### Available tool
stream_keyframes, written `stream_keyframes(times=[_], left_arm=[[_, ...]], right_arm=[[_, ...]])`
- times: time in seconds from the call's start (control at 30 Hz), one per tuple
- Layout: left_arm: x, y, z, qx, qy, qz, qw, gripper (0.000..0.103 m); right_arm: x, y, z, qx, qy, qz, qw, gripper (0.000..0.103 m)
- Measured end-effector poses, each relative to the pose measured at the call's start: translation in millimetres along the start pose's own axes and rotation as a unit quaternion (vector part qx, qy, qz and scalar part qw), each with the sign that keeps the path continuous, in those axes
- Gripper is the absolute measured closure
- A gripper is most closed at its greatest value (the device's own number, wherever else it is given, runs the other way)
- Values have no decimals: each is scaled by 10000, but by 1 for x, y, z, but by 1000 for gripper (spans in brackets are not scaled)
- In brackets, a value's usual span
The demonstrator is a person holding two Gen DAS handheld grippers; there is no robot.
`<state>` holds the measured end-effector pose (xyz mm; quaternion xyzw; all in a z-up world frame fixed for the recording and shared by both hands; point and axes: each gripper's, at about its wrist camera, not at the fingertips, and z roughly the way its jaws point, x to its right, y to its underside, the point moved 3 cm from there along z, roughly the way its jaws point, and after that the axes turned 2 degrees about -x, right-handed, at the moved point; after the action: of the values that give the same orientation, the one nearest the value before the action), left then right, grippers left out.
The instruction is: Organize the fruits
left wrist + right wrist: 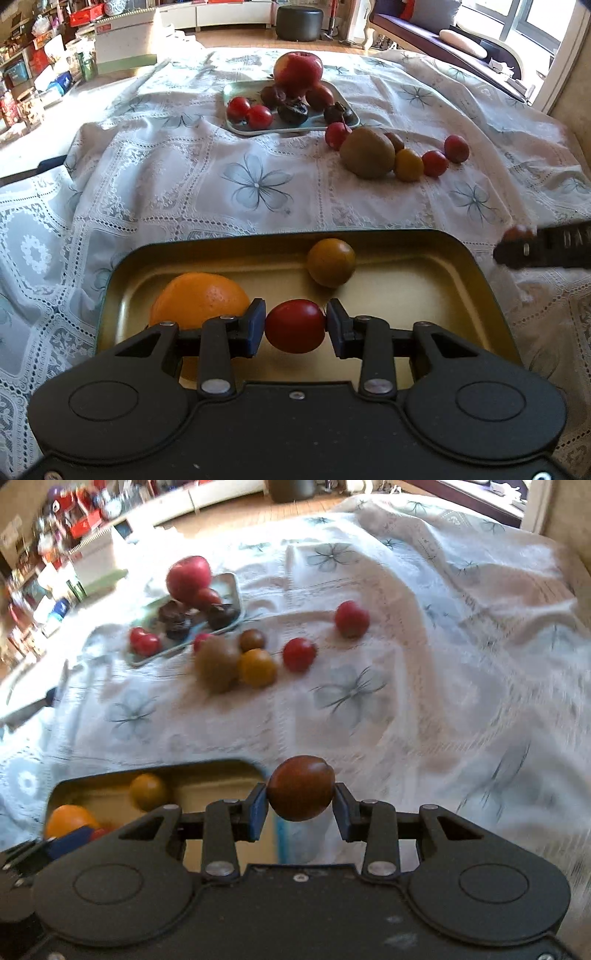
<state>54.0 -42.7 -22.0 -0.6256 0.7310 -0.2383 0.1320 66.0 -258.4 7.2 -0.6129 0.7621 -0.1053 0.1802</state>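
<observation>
My left gripper (295, 325) is shut on a red tomato (294, 325) and holds it over a gold tray (424, 280). An orange (199, 299) and a yellow-brown tomato (331, 262) lie in that tray. My right gripper (300, 801) is shut on a dark red-brown tomato (301, 788), just right of the gold tray (218, 771); it shows blurred at the right edge of the left wrist view (517, 240). Loose on the cloth lie a kiwi (367, 153), a yellow tomato (409, 165) and red tomatoes (434, 163).
A pale green tray (240, 129) farther back holds an apple (298, 72), red tomatoes (249, 112) and dark fruits (293, 110). A white lace cloth with grey flowers (255, 184) covers the rumpled surface. Boxes and shelves stand at the far left, a stool and sofa behind.
</observation>
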Motion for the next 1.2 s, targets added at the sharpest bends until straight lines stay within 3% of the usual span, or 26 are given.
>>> stream_keyframes(times=[0.17,0.5,1.2], left_arm=[[2,3,-12,200,-47,40,9998,59],[-1,18,-28,259,115,92,9996,59],[-5,24,-29,295,-78,116,9995,52]], right_arm=[[-23,32,-12,239,177,-164,9994,64],[-48,62,-8,-40,-6,-495,9988,64],[-52,65,-6,8,29,-527,9986,62]])
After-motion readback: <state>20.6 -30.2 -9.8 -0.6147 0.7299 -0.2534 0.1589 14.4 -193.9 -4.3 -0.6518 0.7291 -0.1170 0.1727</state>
